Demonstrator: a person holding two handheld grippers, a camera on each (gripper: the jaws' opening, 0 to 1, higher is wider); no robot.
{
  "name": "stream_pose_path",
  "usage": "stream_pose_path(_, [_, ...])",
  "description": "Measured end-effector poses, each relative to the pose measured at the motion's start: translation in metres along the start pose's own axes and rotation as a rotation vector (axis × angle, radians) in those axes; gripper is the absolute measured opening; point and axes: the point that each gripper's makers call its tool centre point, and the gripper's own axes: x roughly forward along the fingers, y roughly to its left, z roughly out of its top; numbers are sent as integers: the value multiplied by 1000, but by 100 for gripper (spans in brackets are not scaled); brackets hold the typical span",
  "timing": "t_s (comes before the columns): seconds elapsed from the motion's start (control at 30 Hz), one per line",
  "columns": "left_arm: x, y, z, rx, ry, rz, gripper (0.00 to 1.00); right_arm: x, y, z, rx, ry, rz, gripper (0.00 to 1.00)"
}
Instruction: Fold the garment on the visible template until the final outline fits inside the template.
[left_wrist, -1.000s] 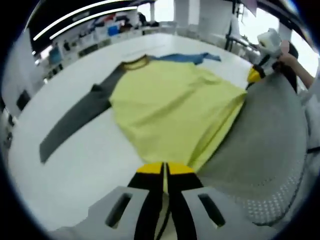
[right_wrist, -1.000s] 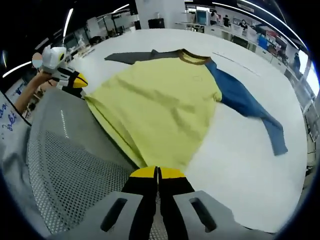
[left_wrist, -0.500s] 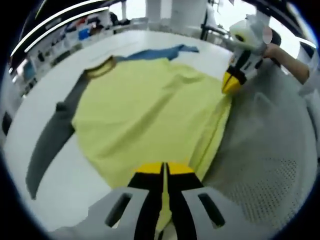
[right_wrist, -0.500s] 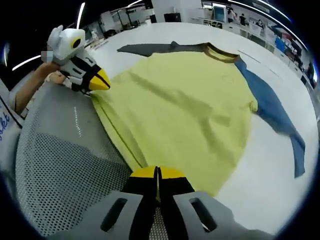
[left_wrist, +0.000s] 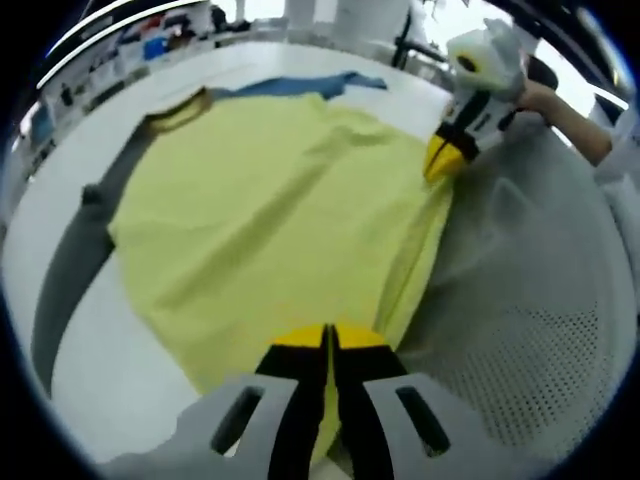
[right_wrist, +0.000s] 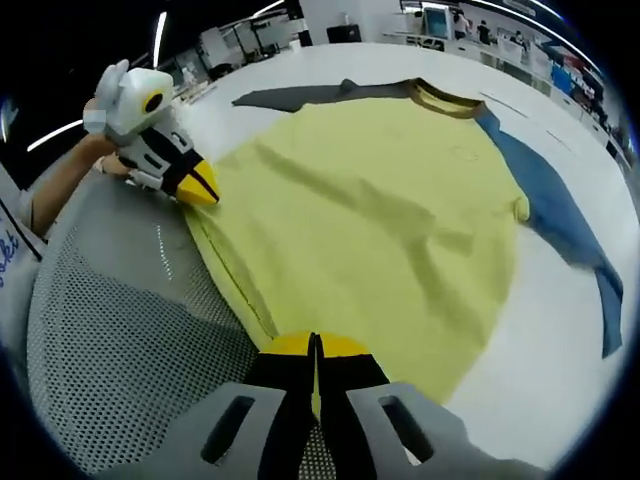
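A long-sleeved shirt lies flat on the white table (left_wrist: 100, 370), with a yellow body (left_wrist: 270, 220), a grey sleeve (left_wrist: 65, 270), a blue sleeve (left_wrist: 290, 85) and a mustard collar (left_wrist: 175, 108). My left gripper (left_wrist: 328, 335) is shut on the yellow hem at the near edge. The right gripper (left_wrist: 445, 160) pinches the same hem farther along. In the right gripper view, my right gripper (right_wrist: 314, 345) is shut on the hem of the yellow body (right_wrist: 370, 220), and the left gripper (right_wrist: 200, 185) holds the hem at the left. The blue sleeve (right_wrist: 560, 225) trails right; the grey sleeve (right_wrist: 290, 97) lies far.
Grey mesh fabric (left_wrist: 520, 300) spreads on the near side of the hem between the two grippers (right_wrist: 120, 340). A person's hand (left_wrist: 555, 100) holds the right gripper. Bare white table (right_wrist: 540, 350) runs beside the blue sleeve. Shelves and desks stand far behind.
Both grippers have moved forward over the shirt with the hem still pinched. Each gripper now looms larger and nearer in the other's view.
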Motion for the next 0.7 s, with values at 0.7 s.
stream_pose_path(0.7, [2,-15,-3,-18,45,-92,0,-3,12,-9,-34,40,65,1])
